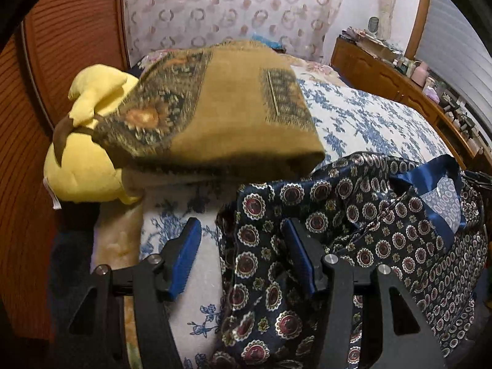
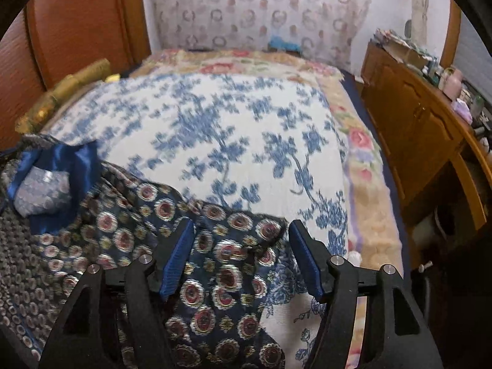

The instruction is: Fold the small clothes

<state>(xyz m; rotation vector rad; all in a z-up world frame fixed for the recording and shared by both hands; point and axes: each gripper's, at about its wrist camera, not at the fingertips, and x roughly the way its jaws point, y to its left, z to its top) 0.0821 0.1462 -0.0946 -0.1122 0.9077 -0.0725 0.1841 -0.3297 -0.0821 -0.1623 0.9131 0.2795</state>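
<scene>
1. Navy patterned garment, satin with red-and-white medallions and a plain blue trim, lies rumpled on the bed directly under both claws.
2. Left claw is spread; the garment's left edge runs between its blue pads, and neither pad presses on it.
3. Right claw is also spread, with the garment's right edge beneath and between its fingers, unpinched.
4. Beyond both claws stretches a white bedspread printed with blue flowers, laid over a cream blanket with pink roses showing along its right border.
5. Past the far end of the bed hangs a pale curtain with ring motifs; left of the claws stands reddish wooden panelling, and to their right a wooden sideboard crowded with small items.
6. Only the left wrist view shows a folded mustard-coloured cloth just ahead of the claw, resting on a yellow plush toy.
7. Only the right wrist view shows the bedspread's full open stretch ahead and the floor gap beside the sideboard.
</scene>
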